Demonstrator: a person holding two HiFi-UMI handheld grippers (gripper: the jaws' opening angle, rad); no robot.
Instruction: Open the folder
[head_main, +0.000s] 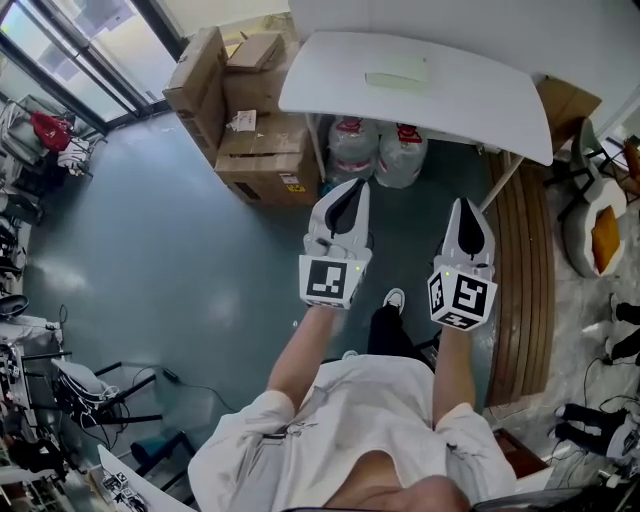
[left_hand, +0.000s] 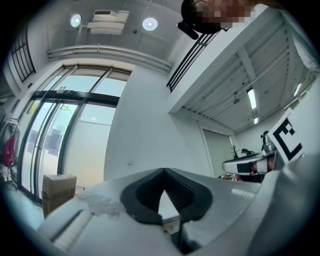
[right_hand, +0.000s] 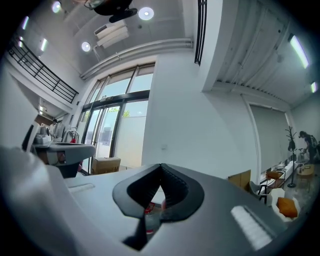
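folder (head_main: 396, 74): pale green, lying flat toward the far side of the white table (head_main: 480, 105), looks closed, nothing on top of it

left tongs (head_main: 350, 192): clenched, tips together, holding nothing, up in the air on the near side of the table and well short of the folder

right tongs (head_main: 468, 208): same deal, clenched and empty, off to the right

step: I'd call it the reach-in, nothing touched yet

doing it well: open up before you get there, pin one side flat with one pair, then slip the other under the cover's free edge and swing it over

heads up: can't tell which edge is the spine from here, so check first; a thin folder probably slides on that top
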